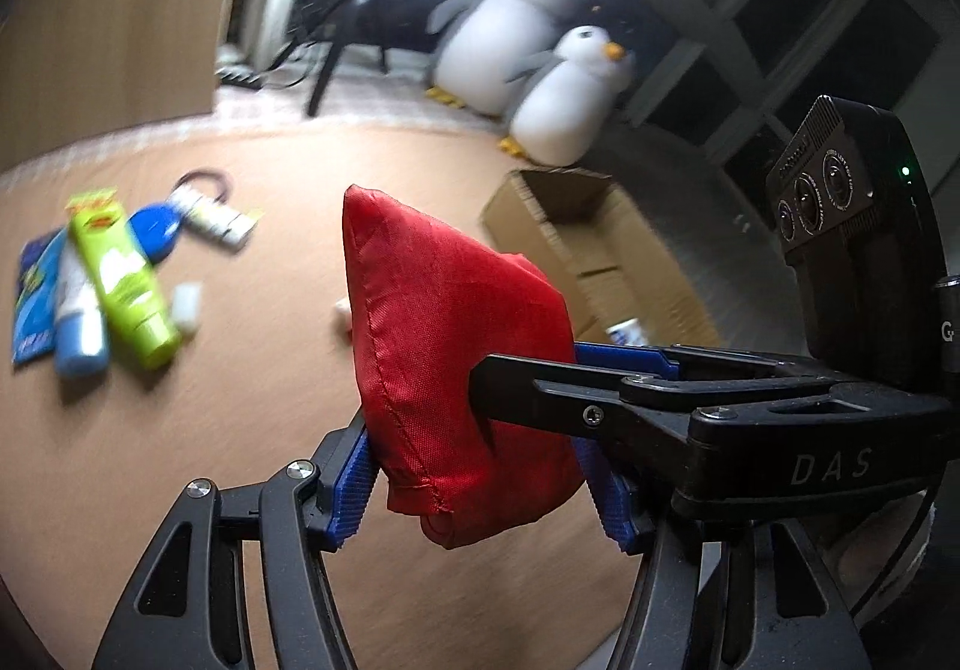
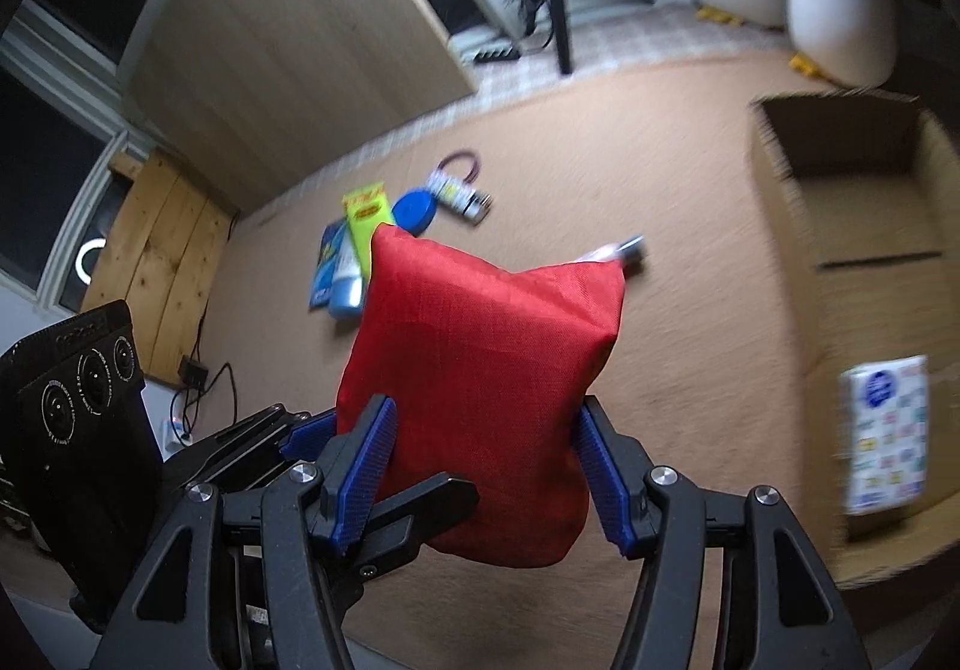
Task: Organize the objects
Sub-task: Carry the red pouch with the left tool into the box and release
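A: Both claws on one item?

B: Yes. A plump red fabric bean bag with stitched seams [image 1: 456,364] hangs above the tan carpeted floor [image 1: 180,460], pinched from two sides. The left gripper [image 1: 480,481] has its blue ribbed pads [image 1: 354,490] pressed into the bag's lower end, so it is clenched on the bag.

A: And the other?

B: The right gripper [image 2: 486,469] grasps the same bean bag [image 2: 480,382], blue pads squeezing its lower half from either side. In the left wrist view, the right gripper's black finger crosses the bag from the right; in the right wrist view, the left gripper's fingers reach in from the lower left.

A: Where is the bag relative to the box?

B: The open brown cardboard box [image 2: 864,226] sits on the carpet to the right of the bag; the bag is not over it. Inside the box lies a white printed packet with a blue round mark [image 2: 885,436].

A: What else is around?

B: Left of the bag and beyond it, well apart from the box, a small heap: a lime-green squeeze tube [image 1: 123,280], a white and blue bottle [image 1: 78,322], a flat blue sachet [image 1: 36,298], a round blue lid [image 1: 155,226] and a blurred strip of small packets [image 1: 213,217]. Beyond the box stand two white plush penguins [image 1: 570,94].
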The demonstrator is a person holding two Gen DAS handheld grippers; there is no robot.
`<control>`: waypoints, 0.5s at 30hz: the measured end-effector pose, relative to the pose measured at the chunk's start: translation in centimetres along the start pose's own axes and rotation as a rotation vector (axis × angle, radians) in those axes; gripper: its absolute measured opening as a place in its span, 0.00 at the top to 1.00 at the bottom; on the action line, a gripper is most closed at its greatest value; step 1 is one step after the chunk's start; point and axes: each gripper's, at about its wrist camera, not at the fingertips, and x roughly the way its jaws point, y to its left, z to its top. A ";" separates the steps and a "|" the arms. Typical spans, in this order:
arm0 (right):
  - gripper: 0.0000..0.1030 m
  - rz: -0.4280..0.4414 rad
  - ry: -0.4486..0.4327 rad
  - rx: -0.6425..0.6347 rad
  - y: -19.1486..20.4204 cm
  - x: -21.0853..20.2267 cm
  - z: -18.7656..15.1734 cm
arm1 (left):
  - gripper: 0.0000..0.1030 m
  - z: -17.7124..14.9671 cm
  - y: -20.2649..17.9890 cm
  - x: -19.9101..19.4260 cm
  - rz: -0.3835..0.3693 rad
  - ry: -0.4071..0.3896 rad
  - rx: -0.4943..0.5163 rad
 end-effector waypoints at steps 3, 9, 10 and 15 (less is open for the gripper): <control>0.45 -0.028 -0.036 0.007 -1.4 -2.1 0.7 | 0.38 1.1 -2.0 0.9 -0.023 -0.006 0.029; 0.45 -0.081 -0.095 0.038 -5.4 -5.5 1.6 | 0.38 3.6 -6.9 4.3 -0.065 -0.012 0.074; 0.45 -0.093 -0.105 0.045 -6.3 -6.0 1.8 | 0.38 3.8 -7.5 4.8 -0.068 -0.013 0.079; 0.45 -0.129 -0.123 0.078 -9.9 -7.5 2.4 | 0.38 5.1 -10.6 8.5 -0.094 0.006 0.096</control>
